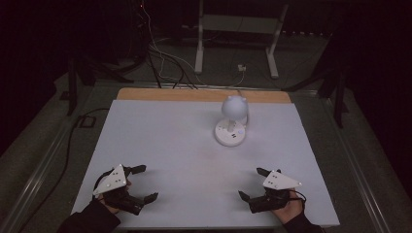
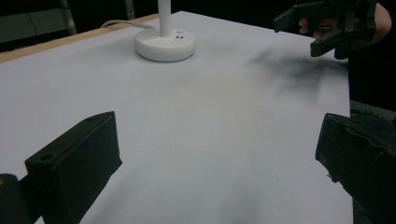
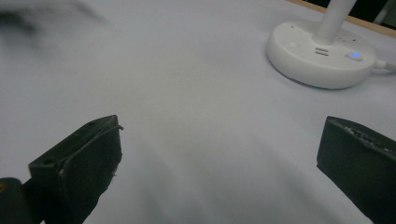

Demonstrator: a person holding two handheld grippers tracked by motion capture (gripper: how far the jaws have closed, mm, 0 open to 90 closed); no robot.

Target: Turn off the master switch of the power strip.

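A small white desk lamp [image 1: 231, 120] with a round base and a ball-shaped head stands on the white tabletop [image 1: 175, 145], right of centre and toward the back. Its base [image 2: 165, 43] has small buttons, and a blue light glows on the base [image 3: 322, 53] in the right gripper view. My left gripper [image 1: 145, 183] rests near the front left edge, open and holding nothing. My right gripper [image 1: 251, 183] sits near the front right edge, open and holding nothing. The right gripper [image 2: 322, 28] and the hand on it also appear at the top right of the left gripper view.
A white cord [image 1: 240, 93] runs from the lamp over the wooden back edge [image 1: 204, 94] of the table. Behind the table are floor cables [image 1: 165, 63] and a white metal stand [image 1: 238, 39]. The surroundings are dark.
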